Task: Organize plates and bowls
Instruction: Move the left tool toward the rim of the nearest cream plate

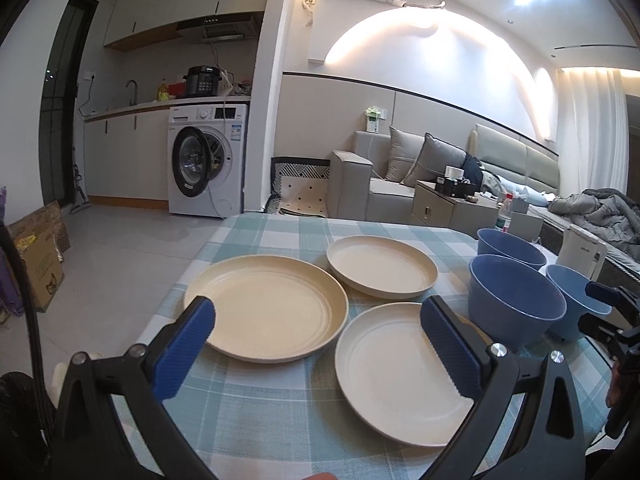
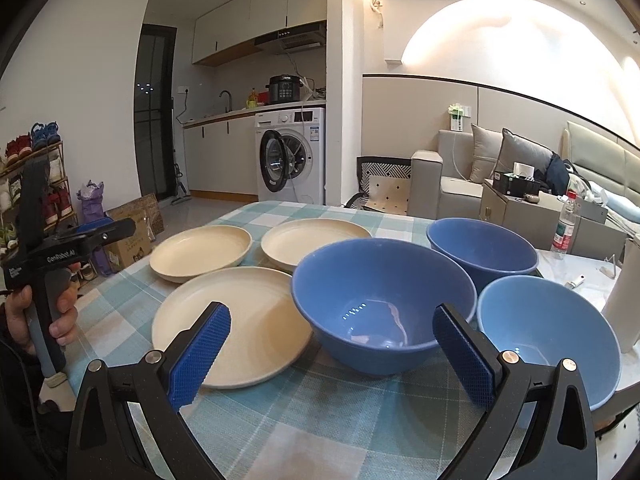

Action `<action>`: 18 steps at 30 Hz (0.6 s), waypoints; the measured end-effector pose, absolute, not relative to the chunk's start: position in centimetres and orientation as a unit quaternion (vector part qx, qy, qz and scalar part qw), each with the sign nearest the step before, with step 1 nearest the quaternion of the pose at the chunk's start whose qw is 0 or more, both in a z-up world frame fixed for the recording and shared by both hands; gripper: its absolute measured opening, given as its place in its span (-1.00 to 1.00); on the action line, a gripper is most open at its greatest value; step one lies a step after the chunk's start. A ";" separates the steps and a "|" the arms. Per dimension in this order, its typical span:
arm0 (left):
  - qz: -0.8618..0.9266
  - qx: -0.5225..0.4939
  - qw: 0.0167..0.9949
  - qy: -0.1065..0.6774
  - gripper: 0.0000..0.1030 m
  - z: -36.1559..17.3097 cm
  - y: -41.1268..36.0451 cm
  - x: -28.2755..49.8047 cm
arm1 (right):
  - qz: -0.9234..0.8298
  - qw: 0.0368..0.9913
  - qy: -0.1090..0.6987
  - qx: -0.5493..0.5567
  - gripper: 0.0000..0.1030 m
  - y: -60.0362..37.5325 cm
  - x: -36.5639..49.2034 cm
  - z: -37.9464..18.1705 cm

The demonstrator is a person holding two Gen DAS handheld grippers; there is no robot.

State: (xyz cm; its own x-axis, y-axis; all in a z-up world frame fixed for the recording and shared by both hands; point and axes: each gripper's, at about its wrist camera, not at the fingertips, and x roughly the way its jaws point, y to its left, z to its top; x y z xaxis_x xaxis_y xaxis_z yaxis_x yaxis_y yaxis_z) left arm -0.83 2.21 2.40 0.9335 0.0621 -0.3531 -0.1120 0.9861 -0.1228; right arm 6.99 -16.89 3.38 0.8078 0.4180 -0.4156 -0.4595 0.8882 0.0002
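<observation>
Three cream plates and three blue bowls are sitting on the checked tabletop (image 2: 280, 420), nothing stacked. The big plate (image 1: 264, 308) is on the left side, a smaller plate (image 1: 382, 266) sits behind it toward the far edge, and the near plate (image 1: 392, 376) is closest to the left gripper, its rim looks like it tucks just under the big plate's edge. Right of the plates are the bowls: the dark blue bowl (image 2: 380, 304) in the middle right beside the near plate, the far bowl (image 2: 482, 248) behind it, and a lighter blue bowl (image 2: 548, 344) off to the right near the tabletop's edge, all upright and empty. The left gripper (image 1: 318, 346) hangs over the gap between the big plate and the near plate, jaws spread wide with nothing between them. The right gripper (image 2: 332, 354) is likewise wide open and empty, aimed at the dark blue bowl. In the right wrist view you can see the person's hand (image 2: 44, 312) wrapped around the left gripper's handle. A white kettle (image 1: 582, 250) stands past the bowls, and a washing machine (image 1: 206, 160) is in the kitchen area behind.
</observation>
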 end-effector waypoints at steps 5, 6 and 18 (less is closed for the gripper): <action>0.065 -0.059 0.981 0.174 1.00 3.6 2.3 -1.2 | 0.242 0.947 0.206 -0.053 1.00 -15.7 7.3 5.1; 0.071 -0.056 0.980 0.176 1.00 3.9 2.4 -1.1 | 0.245 0.946 0.207 -0.054 1.00 -15.4 7.5 5.4; 0.094 -0.067 0.975 0.188 1.00 5.1 3.5 -0.7 | 0.258 0.935 0.241 -0.044 0.99 -12.8 10.6 8.4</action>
State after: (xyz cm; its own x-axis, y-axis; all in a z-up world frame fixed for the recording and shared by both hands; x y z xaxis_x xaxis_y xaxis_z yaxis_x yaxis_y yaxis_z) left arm -0.66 3.51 5.11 0.9120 0.1576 -0.3788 -0.2078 0.9735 -0.0952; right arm 10.60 -12.84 8.41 0.7506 0.4603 -0.4741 -0.5031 0.8632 0.0414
